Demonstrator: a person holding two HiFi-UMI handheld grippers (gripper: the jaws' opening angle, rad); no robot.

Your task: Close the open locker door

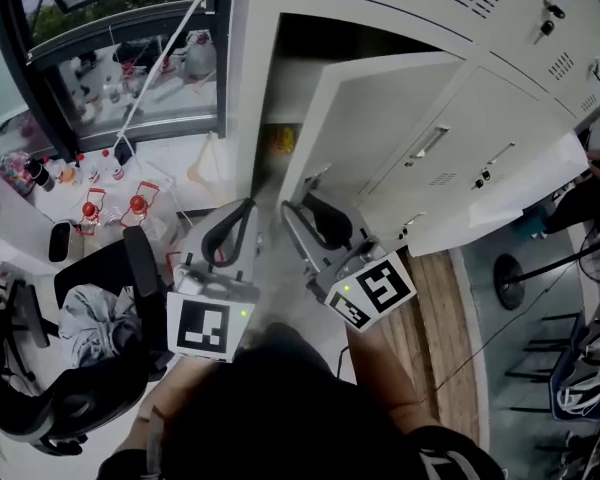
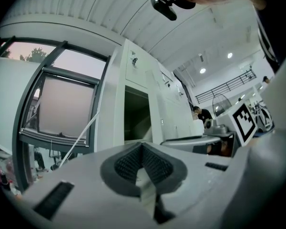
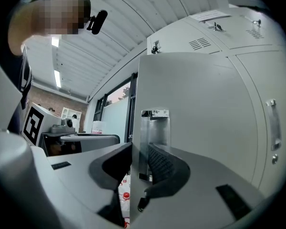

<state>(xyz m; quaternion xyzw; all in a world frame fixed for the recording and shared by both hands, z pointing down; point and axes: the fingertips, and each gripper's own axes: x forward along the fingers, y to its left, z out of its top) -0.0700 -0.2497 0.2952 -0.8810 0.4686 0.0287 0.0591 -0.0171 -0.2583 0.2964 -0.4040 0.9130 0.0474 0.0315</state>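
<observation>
Our right gripper pinches the edge of the white metal locker door, which stands open. Our left gripper is closed and empty. We think the whole swing shut is left to do.

Soft, even light is filling all three views, coming from the window, which is glowing pale pink, and from ceiling lamps flaring into small white spots. Both gripper views are bending straight lines and fading into black corners (the fisheye ring), with the nearest surfaces blurring. The locker door is catching flat light while its compartment is sitting in deep shadow.
</observation>
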